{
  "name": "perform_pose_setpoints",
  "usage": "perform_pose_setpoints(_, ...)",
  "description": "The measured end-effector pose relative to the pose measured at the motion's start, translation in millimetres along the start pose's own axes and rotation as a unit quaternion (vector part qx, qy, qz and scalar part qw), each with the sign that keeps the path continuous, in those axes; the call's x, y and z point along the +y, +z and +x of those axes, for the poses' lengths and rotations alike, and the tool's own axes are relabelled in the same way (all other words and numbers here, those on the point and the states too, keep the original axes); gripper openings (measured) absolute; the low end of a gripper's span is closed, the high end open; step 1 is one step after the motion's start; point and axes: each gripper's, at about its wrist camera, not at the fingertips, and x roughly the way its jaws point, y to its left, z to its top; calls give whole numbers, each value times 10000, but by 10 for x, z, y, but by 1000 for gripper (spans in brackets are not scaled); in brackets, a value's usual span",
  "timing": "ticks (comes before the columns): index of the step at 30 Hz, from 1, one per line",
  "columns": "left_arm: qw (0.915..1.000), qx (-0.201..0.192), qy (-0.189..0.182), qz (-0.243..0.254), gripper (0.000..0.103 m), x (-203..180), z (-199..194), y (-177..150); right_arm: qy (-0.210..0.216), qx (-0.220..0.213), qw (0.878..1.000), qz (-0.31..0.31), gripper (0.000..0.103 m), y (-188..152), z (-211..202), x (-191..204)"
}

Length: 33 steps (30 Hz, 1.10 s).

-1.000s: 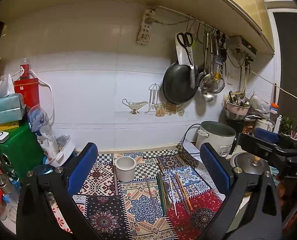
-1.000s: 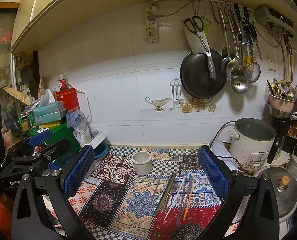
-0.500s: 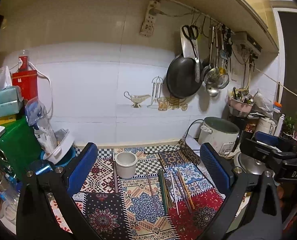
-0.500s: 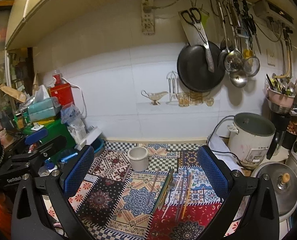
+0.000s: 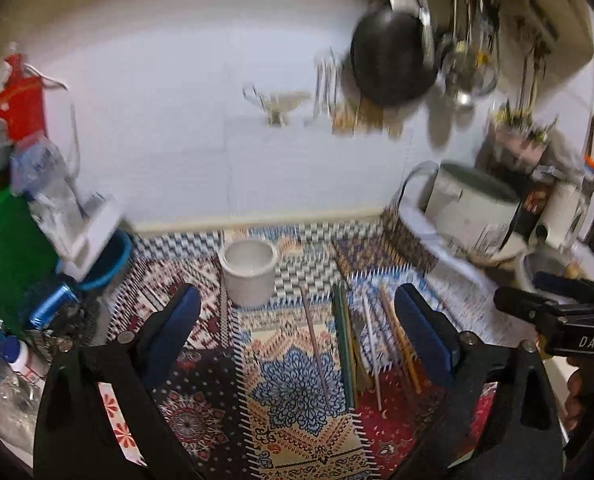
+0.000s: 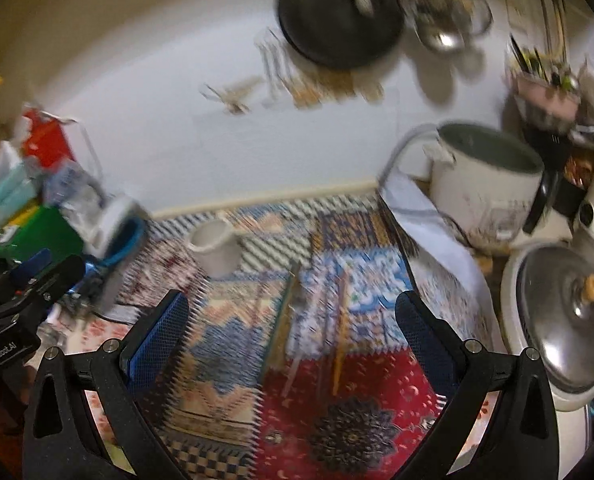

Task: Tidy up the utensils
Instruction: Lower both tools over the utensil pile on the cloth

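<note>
Task status: nothing is sorted yet, as far as the views show. All the chopsticks (image 5: 347, 340) lie loose on the patterned mat (image 5: 297, 400), roughly parallel, pointing toward the wall. The white cup (image 5: 249, 266), the likely holder, stands upright at the far side of the mat, near the chopsticks but apart from them; nothing rises above its rim, though its inside is not fully visible. Every pick and every placement appears to remain.

Left gripper (image 5: 295, 320): jaws spread wide, holding nothing, above the near part of the mat with the chopsticks showing between the blue pads.

Right gripper (image 6: 291, 324): jaws likewise wide apart and empty, above the same group of chopsticks (image 6: 297, 320). Its view is blurred, so single sticks cannot be counted there.

Surface: a kitchen counter covered by the mat, which has many colored patches and is flat.

Room, largest to smallest:
- White tiled wall (image 5: 177, 120) behind the counter.
- Rice cooker (image 6: 485, 184), right of the mat.
- Lidded pot (image 6: 561, 320), at the near right.
- Black pan (image 5: 393, 64), hanging on the wall with ladles beside it.
- Green box (image 5: 5, 248), left of the mat, amid clutter.
</note>
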Motion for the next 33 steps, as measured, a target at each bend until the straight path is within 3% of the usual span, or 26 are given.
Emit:
perform_pose_setpoints(5,9982,587,-11,155,88,-110,629,-143,-295,497,9982,162,102,-43,428,-223)
perform_pose_setpoints(12,9858,1577,141,557,78,-195,1431,-350,-418,994,9935,356,100,-83,958,-464)
perform_pose_setpoints(18,9732,2248,7,486,63,-180,2034,-490,-152,1398,9894,350,86,-110,1369,-495)
perform_pose_setpoints(24,9552,2947,-285,67,44,-112,2502,-612,239,1788,9830,352,65,-124,1705,-460)
perform_pose_setpoints(26,9515,3052,-372,-49,35,-93,2605,-617,381,1922,9798,395,63,-137,1812,-459)
perform_pose_setpoints(28,9479,3143,-466,-230,32,-74,2689,-616,519,2031,9766,474,62,-155,1901,-458)
perform_pose_setpoints(33,9412,3262,-733,-490,22,-69,2815,-602,881,2305,9672,595,47,-176,2146,-401)
